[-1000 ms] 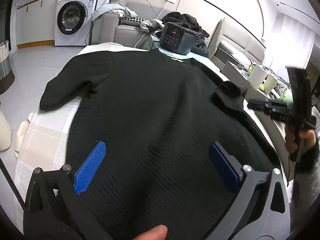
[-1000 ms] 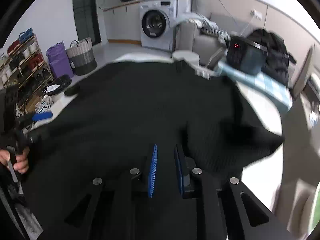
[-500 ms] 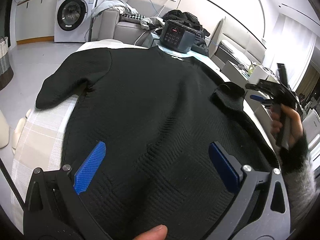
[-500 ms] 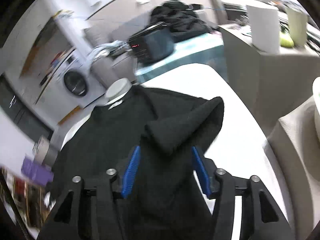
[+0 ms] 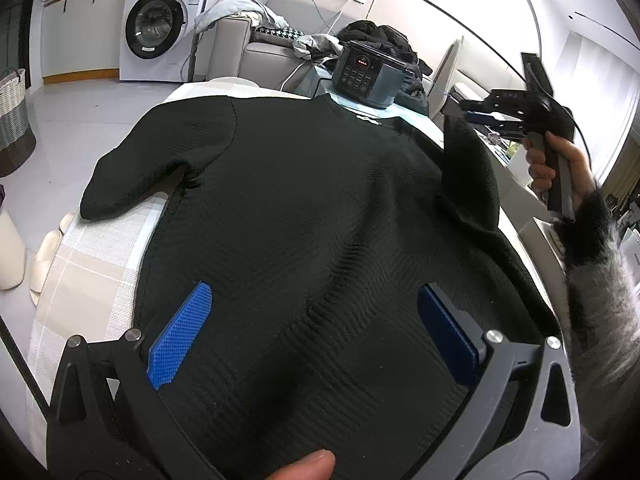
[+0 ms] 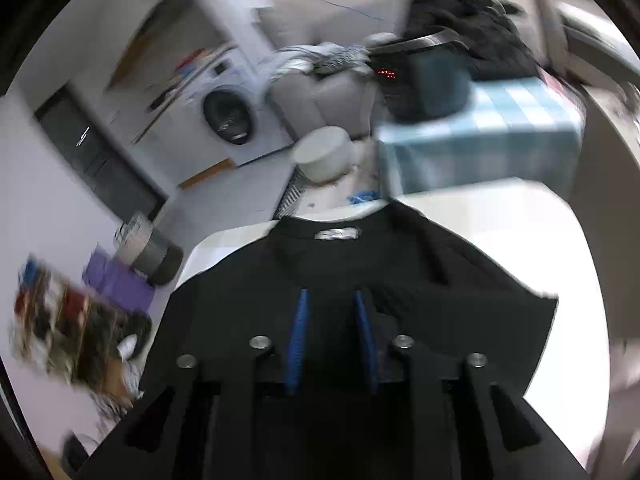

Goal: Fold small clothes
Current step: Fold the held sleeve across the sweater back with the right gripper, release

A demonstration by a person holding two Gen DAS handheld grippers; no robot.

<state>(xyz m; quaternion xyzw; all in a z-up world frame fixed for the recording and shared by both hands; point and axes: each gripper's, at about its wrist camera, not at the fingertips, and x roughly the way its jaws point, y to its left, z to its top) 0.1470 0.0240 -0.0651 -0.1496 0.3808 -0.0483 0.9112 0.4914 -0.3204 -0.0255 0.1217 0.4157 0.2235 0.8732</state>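
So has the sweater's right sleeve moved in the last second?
Yes. The right gripper has lifted the sleeve off the sweater, and it now reaches higher, nearer the cooker.

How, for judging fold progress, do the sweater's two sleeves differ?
The left sleeve lies flat on the table; the right sleeve stands lifted. The left sleeve is untouched; the right sleeve is pinched in the right gripper, whose jaws have just been closing. Both are black knit.

Black left tool (image 5: 316, 334) with blue ribbed pads (image 5: 180, 338), silver screws; fuzzy grey sleeve (image 5: 600, 280).
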